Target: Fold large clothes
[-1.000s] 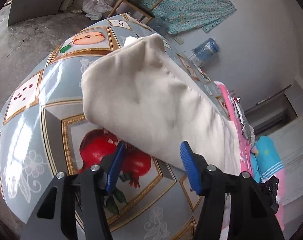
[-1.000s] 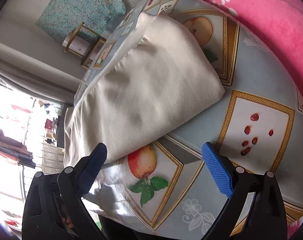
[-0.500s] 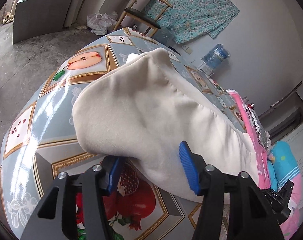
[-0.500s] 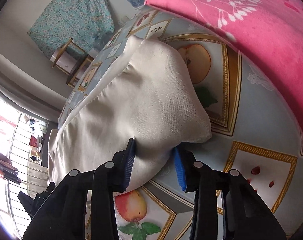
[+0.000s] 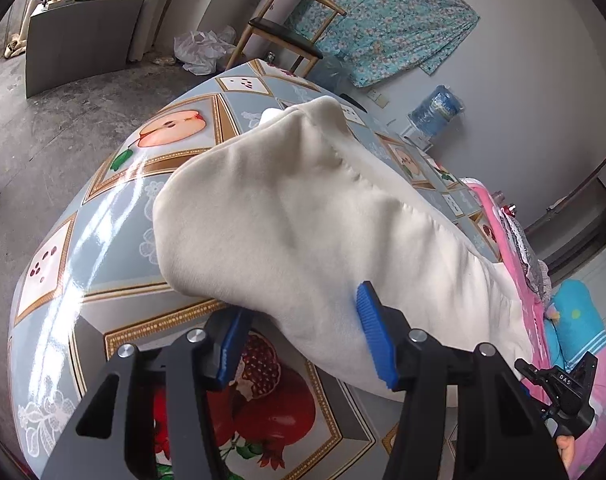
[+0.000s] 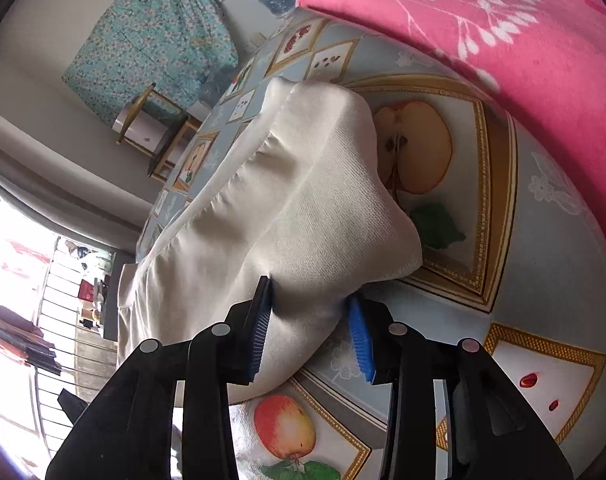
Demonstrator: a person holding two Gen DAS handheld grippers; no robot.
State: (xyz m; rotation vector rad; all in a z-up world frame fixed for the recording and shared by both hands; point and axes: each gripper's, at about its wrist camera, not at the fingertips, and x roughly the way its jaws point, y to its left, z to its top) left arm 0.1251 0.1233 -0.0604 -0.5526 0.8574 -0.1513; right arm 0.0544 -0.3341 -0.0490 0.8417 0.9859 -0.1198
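Both tools grip the same cream garment (image 5: 303, 216), one at each near corner. Right tool (image 6: 311, 328): its blue pads are clamped on a thick bunch of the folded cloth, though the jaws are easing slightly apart at this moment, with the fabric between them. Left tool (image 5: 303, 332): it stands about half apart, with the garment's near edge between its pads. One pad lies on top of the cloth, the other sits beneath the edge, and the fabric bulges between them, so it appears to be holding the hem.

From the left tool, the garment stretches away toward twelve o'clock as a long, padded bundle, already doubled over and raised off the counter (image 5: 103, 208) at the near end. From the right tool, the same cloth (image 6: 303, 184) runs toward eleven o'clock, its lifted corner hanging over a printed apple. Gripping both corners at once probably keeps the edge level, so the layers can be carried over together for the next fold.

A glossy cloth printed with framed fruit covers the counter. A pink blanket (image 6: 483, 20) lies at one o'clock in the right view, just beside the garment. Farther off stand a wooden chair (image 5: 287, 28), a blue water bottle (image 5: 437, 112) and a turquoise floral sheet (image 5: 387, 20) hung on the wall.
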